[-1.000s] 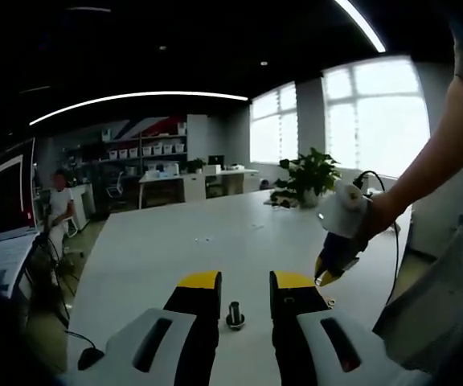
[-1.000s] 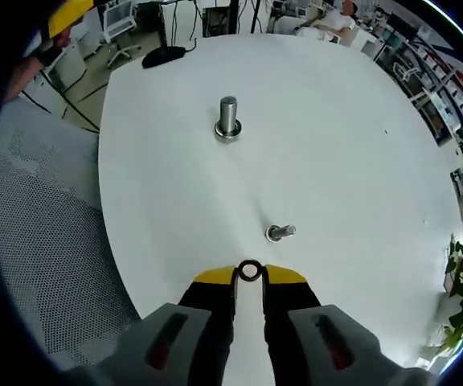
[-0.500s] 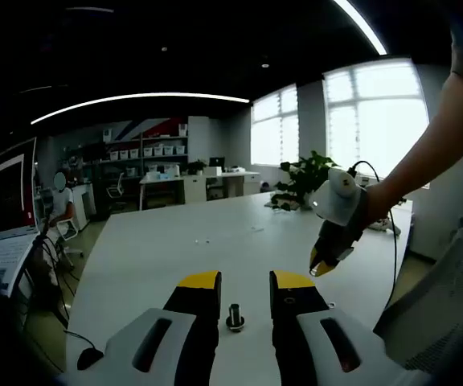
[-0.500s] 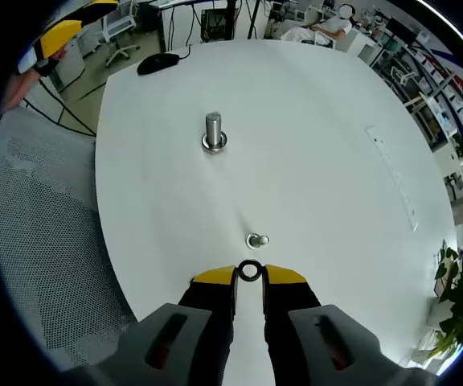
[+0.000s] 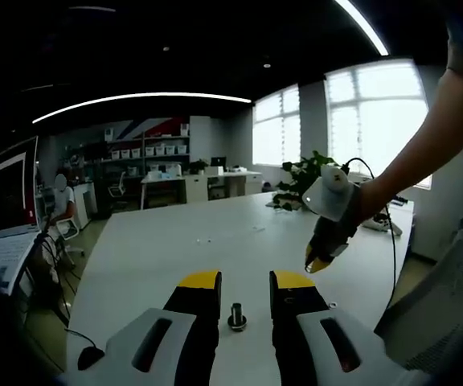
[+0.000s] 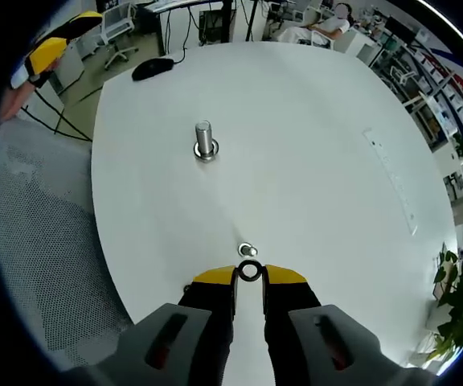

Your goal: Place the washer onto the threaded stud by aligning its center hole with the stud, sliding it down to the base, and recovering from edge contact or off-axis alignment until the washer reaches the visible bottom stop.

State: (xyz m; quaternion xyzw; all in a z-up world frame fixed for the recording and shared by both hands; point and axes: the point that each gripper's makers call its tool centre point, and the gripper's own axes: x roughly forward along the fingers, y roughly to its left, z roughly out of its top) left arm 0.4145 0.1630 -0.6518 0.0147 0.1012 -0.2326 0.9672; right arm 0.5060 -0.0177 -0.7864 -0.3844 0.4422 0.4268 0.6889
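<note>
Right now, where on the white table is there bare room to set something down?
The white table is bare from the upright stud across to its far edge. It is crowded only near the right gripper, which holds the washer just above a small stud.

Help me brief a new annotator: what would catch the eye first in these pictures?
In the right gripper view, the right gripper pinches a small dark washer at its yellow tips, just short of a small stud on the white table. A taller stud stands farther out. In the left gripper view, that stud sits between the open left gripper.
</note>
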